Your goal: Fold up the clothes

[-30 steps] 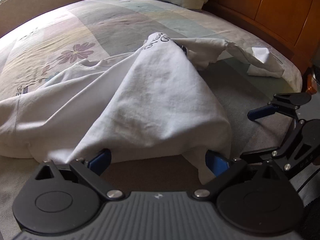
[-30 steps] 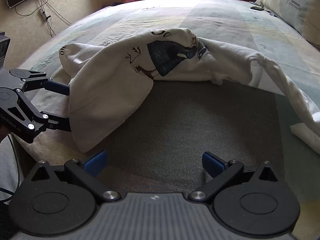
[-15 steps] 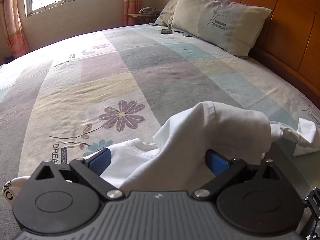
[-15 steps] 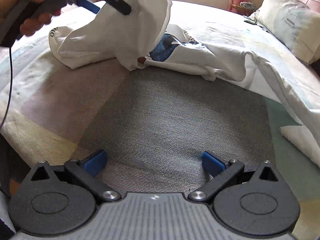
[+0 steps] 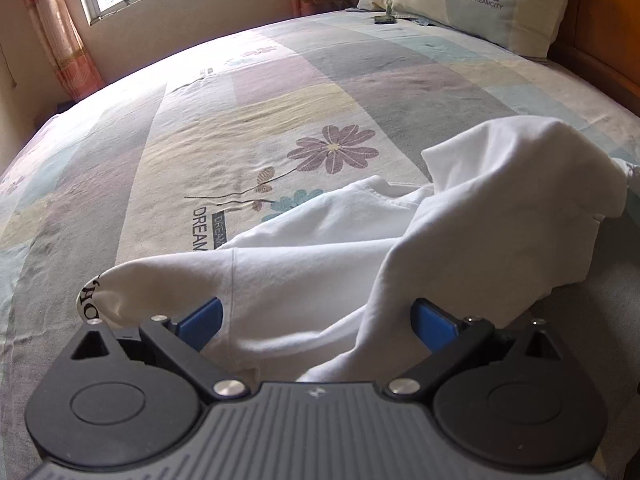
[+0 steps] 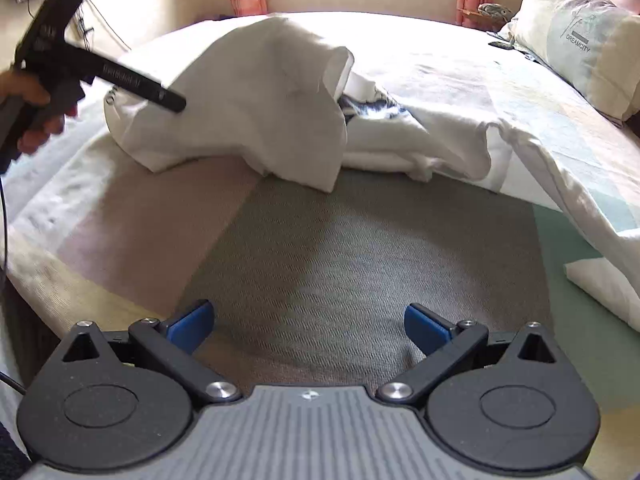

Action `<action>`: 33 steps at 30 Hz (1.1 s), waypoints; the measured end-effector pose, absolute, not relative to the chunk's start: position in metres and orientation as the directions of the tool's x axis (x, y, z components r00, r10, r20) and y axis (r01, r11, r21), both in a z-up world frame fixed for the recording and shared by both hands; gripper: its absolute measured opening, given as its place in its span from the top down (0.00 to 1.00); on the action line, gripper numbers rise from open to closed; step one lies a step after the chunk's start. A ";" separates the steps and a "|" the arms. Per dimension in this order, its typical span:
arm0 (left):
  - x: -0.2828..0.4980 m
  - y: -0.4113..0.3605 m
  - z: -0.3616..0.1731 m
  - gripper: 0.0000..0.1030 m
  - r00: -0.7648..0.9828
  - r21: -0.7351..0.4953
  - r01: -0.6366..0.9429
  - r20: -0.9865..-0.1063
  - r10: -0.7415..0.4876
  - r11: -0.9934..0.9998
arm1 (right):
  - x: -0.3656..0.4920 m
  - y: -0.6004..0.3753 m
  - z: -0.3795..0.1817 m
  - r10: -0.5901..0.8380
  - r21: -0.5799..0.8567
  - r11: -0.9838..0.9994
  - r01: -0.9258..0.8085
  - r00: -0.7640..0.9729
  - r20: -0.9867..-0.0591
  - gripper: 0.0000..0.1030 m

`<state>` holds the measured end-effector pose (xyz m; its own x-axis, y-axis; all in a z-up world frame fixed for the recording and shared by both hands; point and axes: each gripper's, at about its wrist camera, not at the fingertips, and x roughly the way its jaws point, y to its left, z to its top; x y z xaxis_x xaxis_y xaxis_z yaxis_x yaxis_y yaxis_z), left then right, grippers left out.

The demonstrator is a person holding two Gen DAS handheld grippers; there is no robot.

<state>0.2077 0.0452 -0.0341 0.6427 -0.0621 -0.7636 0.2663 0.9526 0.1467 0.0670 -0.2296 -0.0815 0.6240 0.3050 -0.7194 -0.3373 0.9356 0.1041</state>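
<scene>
My left gripper [image 5: 316,320] has its blue fingers [image 5: 200,320] spread wide, with a fold of the white T-shirt [image 5: 500,208] draped between them, though I cannot tell if they pinch it. The shirt lies bunched on the bed [image 5: 240,128]. My right gripper [image 6: 306,324] hangs over the bare bedspread, fingers apart and empty.

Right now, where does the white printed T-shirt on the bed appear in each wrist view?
Left wrist view: white printed T-shirt fills the lower centre and right, draped ahead of the left gripper.
Right wrist view: it is heaped across the upper centre.
Shared landmark: the pale pillow lettered DREAMCITY, upper right in both.
</scene>
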 end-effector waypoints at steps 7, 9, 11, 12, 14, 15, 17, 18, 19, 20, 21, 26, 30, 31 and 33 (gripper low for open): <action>0.171 0.059 -0.035 0.03 0.619 0.084 0.271 -0.778 -0.107 0.959 | 0.129 -0.234 -0.065 0.381 0.119 0.912 -0.393 0.704 -0.599 0.00; 0.163 0.058 -0.039 0.03 0.609 0.070 0.279 -0.784 -0.120 0.958 | 0.152 -0.230 -0.068 0.417 0.149 0.898 -0.415 0.691 -0.590 0.00; 0.160 0.056 -0.043 0.03 0.602 0.076 0.278 -0.791 -0.112 0.958 | 0.173 -0.226 -0.071 0.454 0.181 0.881 -0.437 0.676 -0.581 0.00; 0.159 0.056 -0.045 0.03 0.601 0.083 0.278 -0.792 -0.106 0.957 | 0.180 -0.221 -0.073 0.478 0.203 0.869 -0.451 0.660 -0.580 0.00; 0.157 0.057 -0.047 0.03 0.603 0.091 0.265 -0.792 -0.091 0.960 | 0.186 -0.214 -0.074 0.536 0.257 0.836 -0.484 0.623 -0.570 0.00; 0.157 0.057 -0.048 0.03 0.603 0.091 0.259 -0.793 -0.087 0.962 | 0.186 -0.211 -0.074 0.566 0.283 0.817 -0.503 0.602 -0.563 0.00; 0.155 0.060 -0.049 0.03 0.605 0.093 0.245 -0.792 -0.078 0.965 | 0.177 -0.206 -0.071 0.633 0.327 0.765 -0.555 0.553 -0.542 0.00; 0.154 0.062 -0.049 0.03 0.608 0.093 0.241 -0.790 -0.076 0.966 | 0.170 -0.205 -0.067 0.670 0.349 0.732 -0.584 0.529 -0.520 0.00; 0.153 0.063 -0.049 0.03 0.610 0.091 0.238 -0.789 -0.076 0.967 | 0.162 -0.205 -0.062 0.706 0.371 0.698 -0.612 0.505 -0.496 0.00; 0.150 0.067 -0.049 0.03 0.613 0.088 0.233 -0.787 -0.076 0.969 | 0.154 -0.204 -0.058 0.741 0.391 0.662 -0.639 0.479 -0.472 0.00; 0.148 0.069 -0.049 0.03 0.614 0.087 0.227 -0.786 -0.073 0.970 | 0.148 -0.204 -0.054 0.767 0.403 0.631 -0.663 0.458 -0.449 0.00; 0.139 0.080 -0.048 0.03 0.618 0.070 0.197 -0.784 -0.068 0.978 | 0.164 -0.196 -0.060 0.651 0.309 0.740 -0.598 0.522 -0.551 0.00; 0.130 0.089 -0.047 0.03 0.617 0.075 0.196 -0.785 -0.063 0.978 | 0.172 -0.198 -0.063 0.735 0.442 0.672 -0.595 0.462 -0.495 0.00; 0.129 0.091 -0.048 0.02 0.611 0.084 0.199 -0.789 -0.056 0.976 | 0.168 -0.195 -0.059 0.772 0.453 0.628 -0.632 0.436 -0.462 0.00; 0.128 0.095 -0.051 0.02 0.600 0.102 0.205 -0.799 -0.043 0.973 | 0.165 -0.185 -0.054 0.774 0.404 0.619 -0.673 0.439 -0.455 0.00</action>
<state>0.1278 0.0948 -0.0506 0.6002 -0.0426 -0.7987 0.2049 0.9735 0.1020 0.1646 -0.1854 -0.0542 0.4395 0.7745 -0.4550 -0.6730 0.6194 0.4042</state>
